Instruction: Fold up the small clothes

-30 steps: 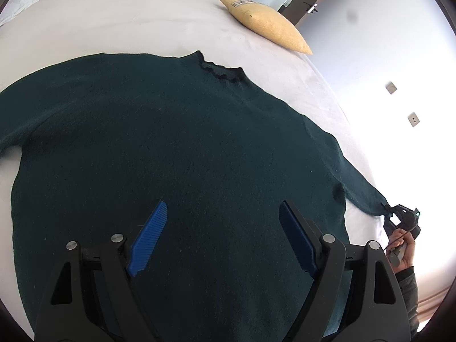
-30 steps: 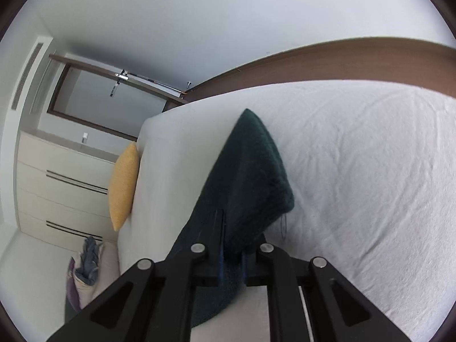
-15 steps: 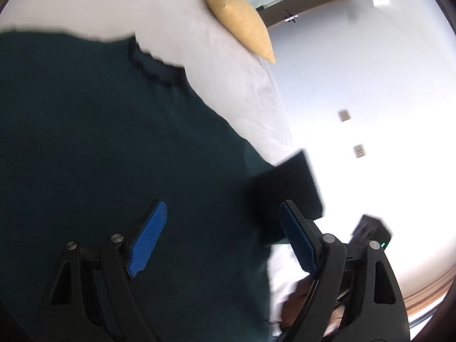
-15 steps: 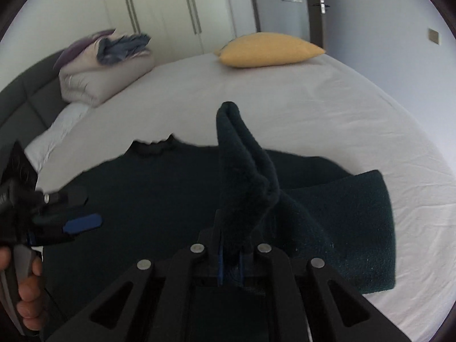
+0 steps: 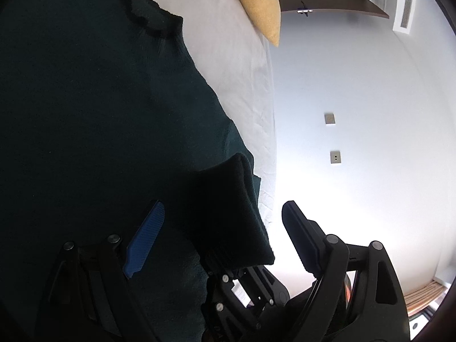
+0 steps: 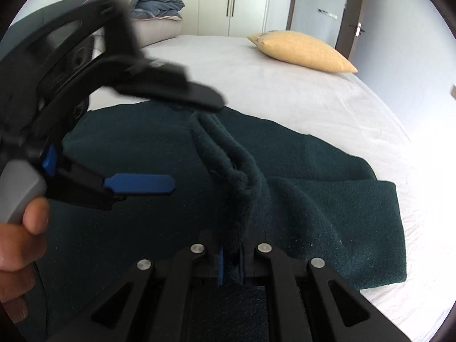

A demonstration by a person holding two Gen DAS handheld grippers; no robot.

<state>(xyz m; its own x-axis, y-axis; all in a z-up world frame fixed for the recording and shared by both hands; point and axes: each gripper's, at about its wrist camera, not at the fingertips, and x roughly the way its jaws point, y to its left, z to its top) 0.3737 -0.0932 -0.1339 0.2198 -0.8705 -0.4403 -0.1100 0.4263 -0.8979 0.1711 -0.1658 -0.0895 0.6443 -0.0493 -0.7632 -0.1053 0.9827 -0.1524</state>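
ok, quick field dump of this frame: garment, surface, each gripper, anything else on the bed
garment: dark green sweater, spread flat on the bed, right sleeve folded in over the body
surface: white bed sheet
right gripper: shut on the sleeve cuff, fabric bunched up between its fingers
left gripper: open, holding nothing, above the sweater close to the right gripper
other items: yellow pillow at the far edge of the bed; pile of bedding at the far left

Dark green sweater (image 6: 142, 156) flat, sleeve (image 6: 327, 213) folded inward
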